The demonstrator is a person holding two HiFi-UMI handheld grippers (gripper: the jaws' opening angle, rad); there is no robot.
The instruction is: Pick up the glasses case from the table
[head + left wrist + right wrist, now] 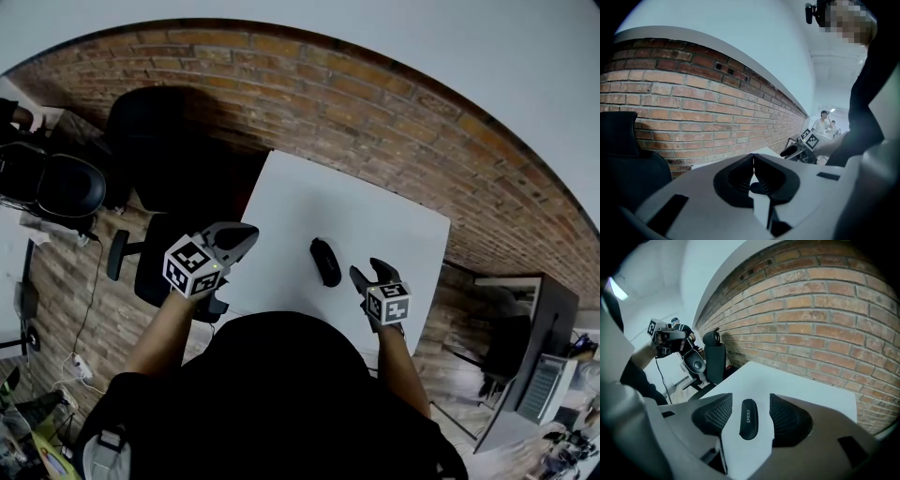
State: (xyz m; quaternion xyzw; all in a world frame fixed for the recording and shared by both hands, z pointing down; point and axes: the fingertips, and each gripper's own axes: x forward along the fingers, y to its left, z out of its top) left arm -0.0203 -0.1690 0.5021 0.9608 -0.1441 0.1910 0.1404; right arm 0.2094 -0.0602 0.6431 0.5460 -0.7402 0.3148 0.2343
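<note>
Right gripper [367, 270] hangs open and empty, lined up on the glasses case [748, 418]; best to straddle its narrow sides squarely. Left gripper [239, 234] sits closed, empty.

On the worktop [309, 192], toward the near edge and a little right of centre: case [325, 262], one end toward the wall, the other toward the person. Just right of the case, apart from it: right tongs [370, 273], with the case in line with the gap between the spread jaws, untouched. Left of the case, well apart, at the worktop's left near edge: left tongs [236, 240]. Behind the worktop: wall [375, 112]. Left of the worktop, by the wall: chair [155, 141]. Nearer, below the left tongs, beside the worktop's left edge: second chair [141, 277].
</note>
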